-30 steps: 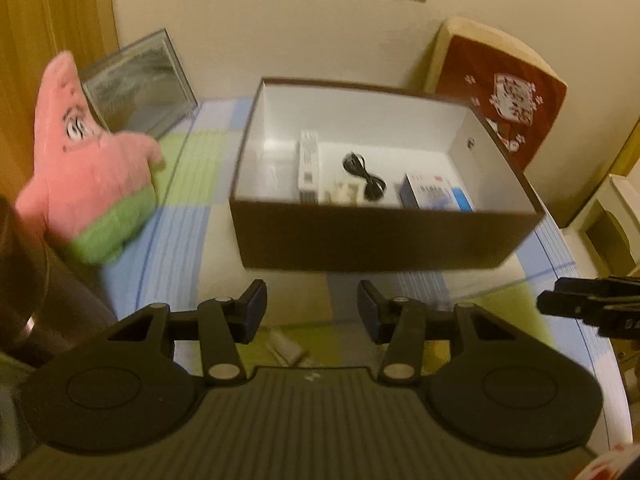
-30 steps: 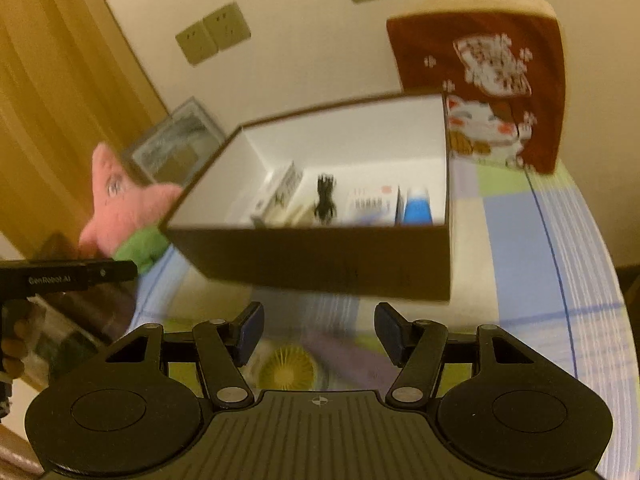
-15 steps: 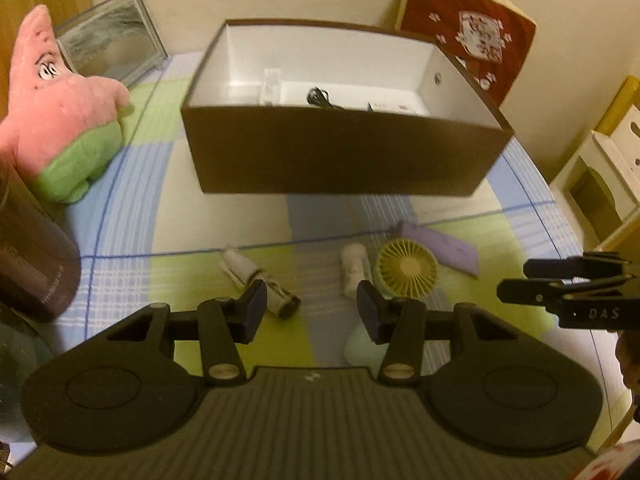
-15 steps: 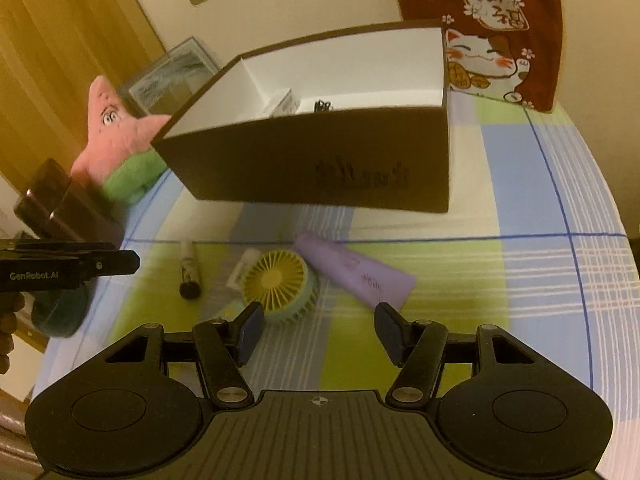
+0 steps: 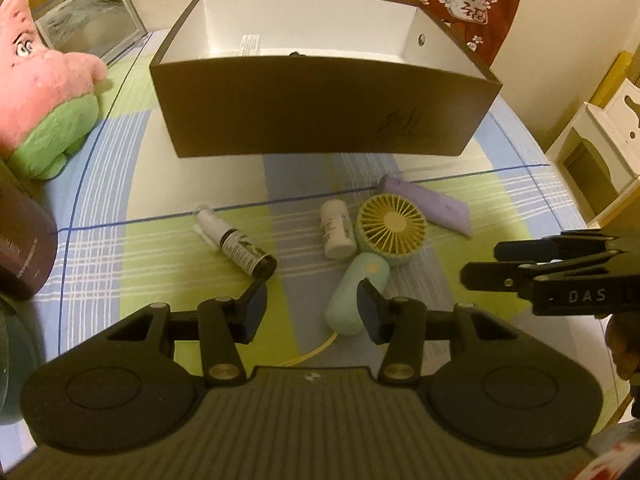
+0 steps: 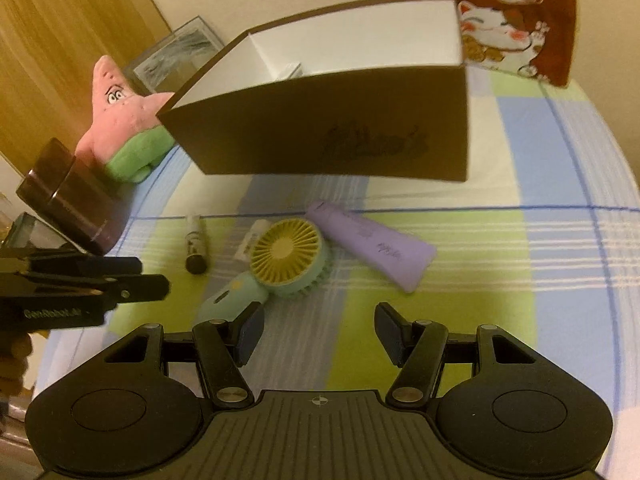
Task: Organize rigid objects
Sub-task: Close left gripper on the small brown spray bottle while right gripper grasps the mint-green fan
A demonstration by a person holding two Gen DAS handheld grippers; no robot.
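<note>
A few things are already seen in the box (image 5: 320, 108). The fan (image 5: 384, 236), tube (image 5: 428, 204) and two bottles (image 5: 240, 244) are left on the tabletop (image 5: 120, 248). Both tools, left (image 5: 310, 312) and right (image 6: 318, 334), are held released and empty.

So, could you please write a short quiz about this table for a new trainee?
1. True or false: both pairs of jaws are empty.
2. Which item touches the fan: A) purple tube, B) white bottle, C) dark bottle?
3. What lies between the box and the left gripper?

Key:
1. True; right gripper too.
2. B, white bottle.
3. Loose items: dark bottle, white bottle, fan, purple tube.
</note>
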